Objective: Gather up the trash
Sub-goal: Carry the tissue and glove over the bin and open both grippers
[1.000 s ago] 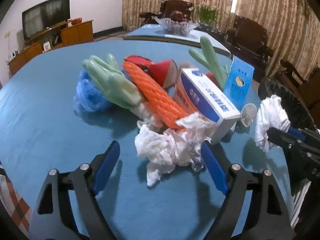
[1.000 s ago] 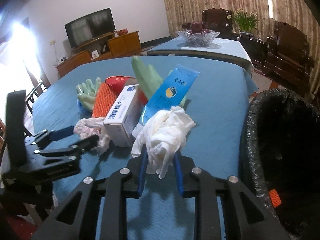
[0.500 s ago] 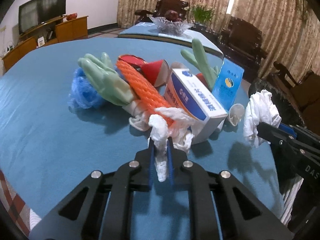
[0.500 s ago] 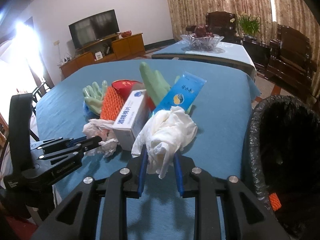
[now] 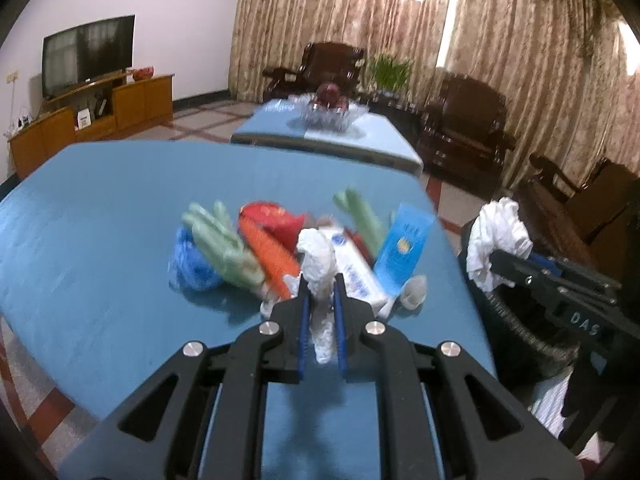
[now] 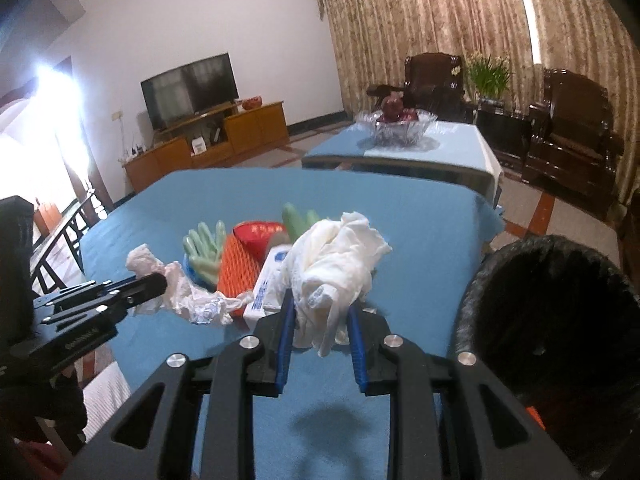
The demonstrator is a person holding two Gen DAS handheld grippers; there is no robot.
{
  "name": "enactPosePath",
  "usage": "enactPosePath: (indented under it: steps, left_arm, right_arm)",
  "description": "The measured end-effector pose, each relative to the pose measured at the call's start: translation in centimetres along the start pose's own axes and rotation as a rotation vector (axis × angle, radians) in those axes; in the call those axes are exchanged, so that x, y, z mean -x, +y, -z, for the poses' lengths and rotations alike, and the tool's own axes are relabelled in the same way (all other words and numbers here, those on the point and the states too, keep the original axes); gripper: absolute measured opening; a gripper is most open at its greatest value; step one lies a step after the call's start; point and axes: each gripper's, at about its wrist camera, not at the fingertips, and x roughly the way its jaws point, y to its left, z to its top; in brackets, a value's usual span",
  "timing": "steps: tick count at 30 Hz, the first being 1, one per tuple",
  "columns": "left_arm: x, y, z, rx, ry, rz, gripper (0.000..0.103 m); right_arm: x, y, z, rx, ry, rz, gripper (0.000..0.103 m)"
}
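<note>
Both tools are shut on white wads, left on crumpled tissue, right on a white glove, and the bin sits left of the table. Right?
Not quite: in the right wrist view the black-lined bin sits right of the table. Left tool grips the crumpled tissue; right tool grips the white glove.

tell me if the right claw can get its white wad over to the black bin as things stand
Probably yes. The right claw is shut on the white wad, lifted clear of the blue table, and the black bin stands open just beside it with nothing between.
</note>
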Motion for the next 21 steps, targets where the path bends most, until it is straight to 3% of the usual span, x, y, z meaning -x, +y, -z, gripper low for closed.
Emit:
enactPosePath:
  steps: [8,21]
  left_arm:
    - [2.1,-2.3,-2.5,-0.033,-0.073,0.059,0.01]
    - [-1.9,-9.9,-4.7,-0.112,-0.077,0.191,0.01]
  right_arm:
    - [2.5,-2.0,-1.5,-0.031,-0.061,0.04,0.025]
    - [6.5,-7.0,-2.4,-0.071,-0.119,0.176,0.025]
